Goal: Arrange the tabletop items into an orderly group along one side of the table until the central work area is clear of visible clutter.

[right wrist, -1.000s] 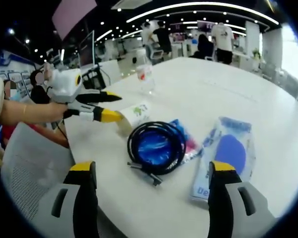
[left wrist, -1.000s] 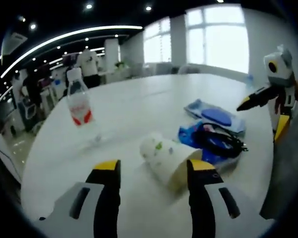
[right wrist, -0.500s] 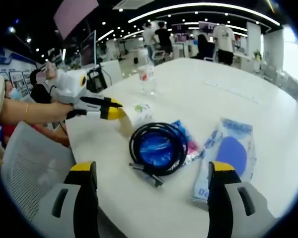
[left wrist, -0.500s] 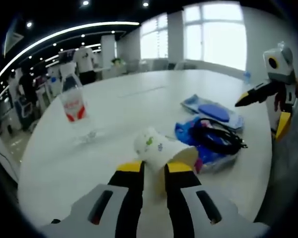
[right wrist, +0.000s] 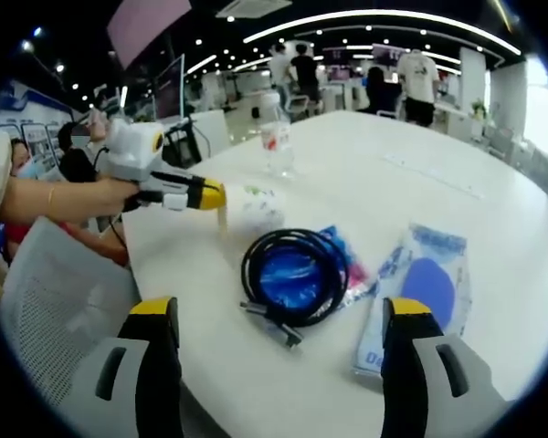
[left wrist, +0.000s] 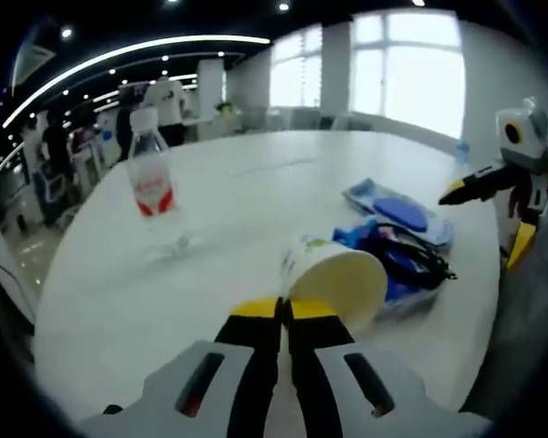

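Over the table, left gripper (left wrist: 284, 308) fingers pinch the paper cup (left wrist: 333, 281) rim.

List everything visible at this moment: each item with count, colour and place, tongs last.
Paper cup: one, white with green print, gripped by its rim in the left tongs.
Water bottle: one, clear with red label, upright on the table, away from the other items.
Cable coil: one, black, lying on a blue bag.
Blue bag: one, under the cable.
Flat packet: one, clear with blue contents, beside the cable.
Table: one, white.
Left tongs: yellow-tipped, shut on the cup.
Right tongs: yellow-tipped, open, empty.
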Tool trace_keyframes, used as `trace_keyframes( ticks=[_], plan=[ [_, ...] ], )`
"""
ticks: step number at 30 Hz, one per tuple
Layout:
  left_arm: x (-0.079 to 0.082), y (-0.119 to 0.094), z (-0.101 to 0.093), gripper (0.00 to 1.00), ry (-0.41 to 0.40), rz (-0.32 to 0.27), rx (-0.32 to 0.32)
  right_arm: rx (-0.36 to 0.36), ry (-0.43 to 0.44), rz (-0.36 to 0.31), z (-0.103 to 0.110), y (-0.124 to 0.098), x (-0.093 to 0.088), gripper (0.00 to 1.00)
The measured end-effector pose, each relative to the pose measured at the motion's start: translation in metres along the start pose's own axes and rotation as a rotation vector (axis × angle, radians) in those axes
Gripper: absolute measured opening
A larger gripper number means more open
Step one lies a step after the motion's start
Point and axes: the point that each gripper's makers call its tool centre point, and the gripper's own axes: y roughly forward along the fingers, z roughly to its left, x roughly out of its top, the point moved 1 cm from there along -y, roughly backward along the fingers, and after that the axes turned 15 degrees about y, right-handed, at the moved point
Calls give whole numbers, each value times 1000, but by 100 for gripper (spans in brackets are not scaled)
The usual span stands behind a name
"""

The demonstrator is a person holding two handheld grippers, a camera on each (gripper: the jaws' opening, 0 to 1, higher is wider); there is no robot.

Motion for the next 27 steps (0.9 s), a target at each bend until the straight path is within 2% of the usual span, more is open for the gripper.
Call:
trace_keyframes(
  ticks=[3,5,13,15,17,21,27],
  plan=[
    [3,-4,0,0,-6,14,-7,0,-7,-4,1,0,1,91],
    [4,-7,-1,0,30,45,-16,3,-15,-10,1,0,2,91],
    [22,-14,-24,0,47,34,-139,14,-78,-38,7,0,7,90],
    [23,-16,-26,0,82,53,-146,21,-102,-48,9,0,9,89],
    [28,-19,-30,0,70,47,-174,24,-120,-53,11,0,9,89],
    [37,-24,-31,0,89,51,-179,28,-151,-49,14,2,8,89],
    [53,-34,-45,0,118,45,-262,40,-205,-88,19,0,17,85]
  ],
)
